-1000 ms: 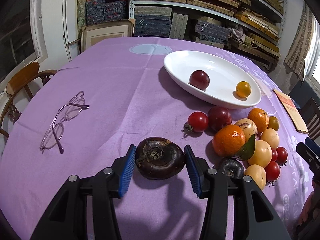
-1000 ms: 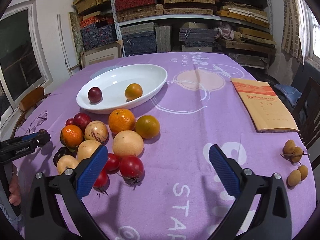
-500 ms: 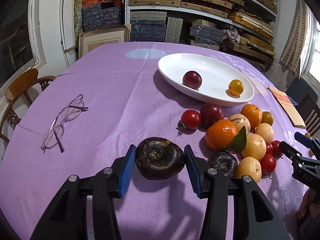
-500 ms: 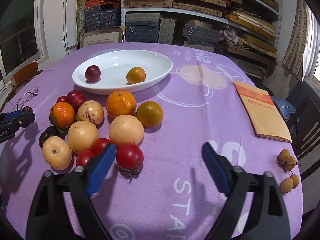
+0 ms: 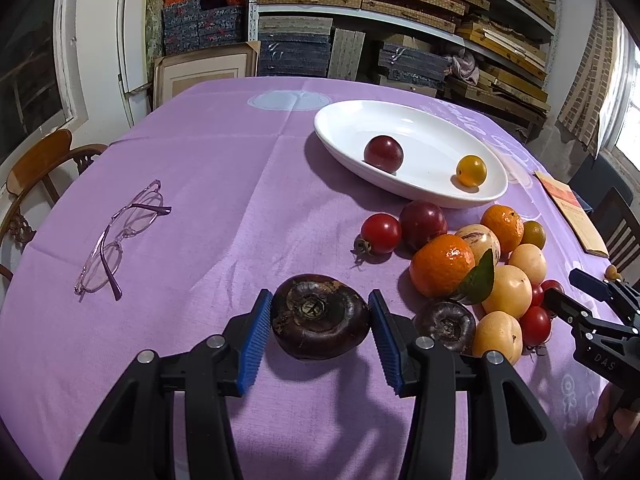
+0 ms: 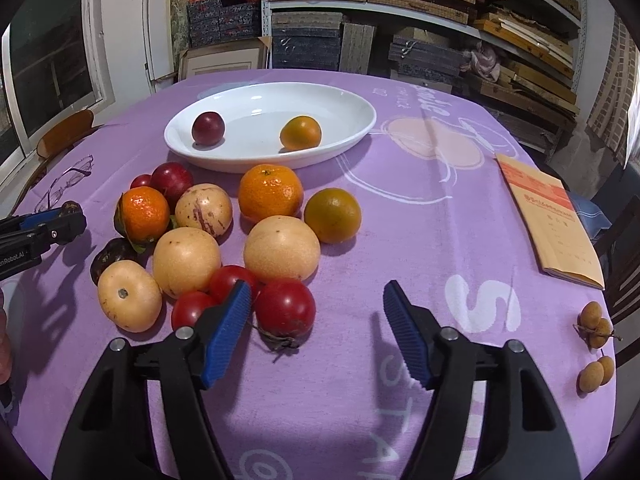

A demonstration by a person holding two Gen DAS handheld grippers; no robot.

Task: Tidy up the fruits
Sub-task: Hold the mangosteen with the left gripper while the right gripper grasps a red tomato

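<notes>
Inspector: Start with the fruit in hand.

Assessor: The dark wrinkled fruit sits low centre in the left wrist view, between the blue pads of the left tool. Both pads press its flanks, so the tool is closed on it. Whether it is lifted clear of the tabletop cannot be told.

Inspector: And the other tool?

Assessor: The right tool stands wide open, holding nothing. Its left pad lies just beside a red tomato at lower centre of the right wrist view.

Inspector: Destination?

Assessor: The white dish, upper centre right, already carries a plum and a small orange fruit. The loose pile lies between dish and tools.

Inspector: Risks?

Assessor: In my judgement, the gripped fruit looks soft and rounded; pressure could bruise it, or it could roll out during carriage. The right pad could nudge the tomato into its neighbours. The spectacles at left are well apart, low concern.
</notes>
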